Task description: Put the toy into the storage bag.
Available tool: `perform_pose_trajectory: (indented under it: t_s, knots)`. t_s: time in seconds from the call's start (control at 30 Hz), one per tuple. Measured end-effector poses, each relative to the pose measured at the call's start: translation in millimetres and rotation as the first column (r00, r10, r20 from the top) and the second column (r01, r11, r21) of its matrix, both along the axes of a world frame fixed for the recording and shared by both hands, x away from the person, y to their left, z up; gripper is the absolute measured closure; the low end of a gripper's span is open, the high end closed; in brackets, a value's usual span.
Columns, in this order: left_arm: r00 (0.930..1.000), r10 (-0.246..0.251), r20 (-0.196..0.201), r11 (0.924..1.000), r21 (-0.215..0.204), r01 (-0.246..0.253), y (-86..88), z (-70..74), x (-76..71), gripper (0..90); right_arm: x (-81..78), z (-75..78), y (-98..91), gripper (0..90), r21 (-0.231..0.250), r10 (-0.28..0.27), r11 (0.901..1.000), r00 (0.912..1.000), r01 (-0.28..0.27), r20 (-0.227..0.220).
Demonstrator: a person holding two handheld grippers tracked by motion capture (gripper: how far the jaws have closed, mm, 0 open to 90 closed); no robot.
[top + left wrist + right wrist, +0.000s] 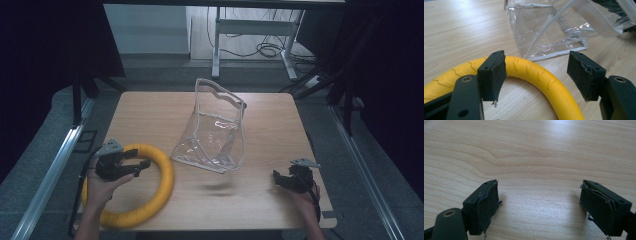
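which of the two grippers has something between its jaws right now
The left gripper: its open jaws straddle the yellow ring without pressing on it. The right gripper, also open, has just bare wooden table between its jaws.

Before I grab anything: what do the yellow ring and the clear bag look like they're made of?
The yellow ring looks like matte foam or soft rubber: no glare, moulded tread-like grooves and embossed lettering on its surface; which of the two I cannot tell. The clear bag looks like glossy, see-through soft plastic, probably vinyl: the wood grain shows through it, creases catch highlights, and pale piping edges its seams.
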State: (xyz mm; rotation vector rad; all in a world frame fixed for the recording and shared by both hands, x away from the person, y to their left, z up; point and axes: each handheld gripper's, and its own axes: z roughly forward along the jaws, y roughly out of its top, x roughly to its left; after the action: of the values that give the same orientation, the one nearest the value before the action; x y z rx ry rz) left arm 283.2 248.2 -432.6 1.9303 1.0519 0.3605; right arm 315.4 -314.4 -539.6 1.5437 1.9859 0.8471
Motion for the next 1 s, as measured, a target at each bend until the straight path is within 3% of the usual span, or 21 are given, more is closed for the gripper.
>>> perform_pose_trajectory:
  t_s: [0.1,0.2,0.47,0.7,0.87,0.9,0.93,1.0]
  knots:
    - [0.9999,-0.005,0.014,0.9997,-0.023,0.005,7.8,10.1,-5.2,31.7,0.6,0.0,0.0,15.7,0.0,0.0,1.0,1.0,0.0,0.0]
    - [0.9999,-0.01,0.013,0.9998,-0.017,0.01,13.8,13.9,-10.0,31.6,0.6,0.0,0.0,15.8,0.001,-0.001,1.0,1.0,0.001,0.0]
    - [0.9959,-0.082,-0.039,0.9966,0.007,0.082,17.3,11.5,-19.6,29.9,0.6,0.0,0.0,15.8,0.001,-0.001,1.0,1.0,0.001,0.0]
    - [0.99,-0.11,-0.089,0.9927,0.041,0.114,19.4,8.8,-31.9,27.9,0.6,0.0,-0.1,16.0,0.001,-0.002,1.0,1.0,0.002,0.001]
    - [0.976,-0.158,-0.15,0.9797,0.1,0.174,20.2,1.4,-42.5,27.7,0.6,0.0,-0.2,16.1,0.0,-0.005,1.0,1.0,0.005,0.001]
    - [0.9684,-0.176,-0.176,0.9741,0.11,0.197,19.4,-2.2,-47.3,27.6,0.6,0.0,-0.2,16.1,0.0,-0.006,1.0,1.0,0.006,0.001]
    - [0.9684,-0.176,-0.176,0.9741,0.11,0.197,19.4,-2.2,-47.3,27.6,0.6,0.0,-0.2,16.1,0.0,-0.006,1.0,1.0,0.006,0.001]
    - [0.9608,-0.192,-0.2,0.97,0.11,0.217,18.4,-6.3,-51.5,27.7,0.5,0.0,-0.4,16.1,-0.001,-0.009,1.0,1.0,0.009,0.001]
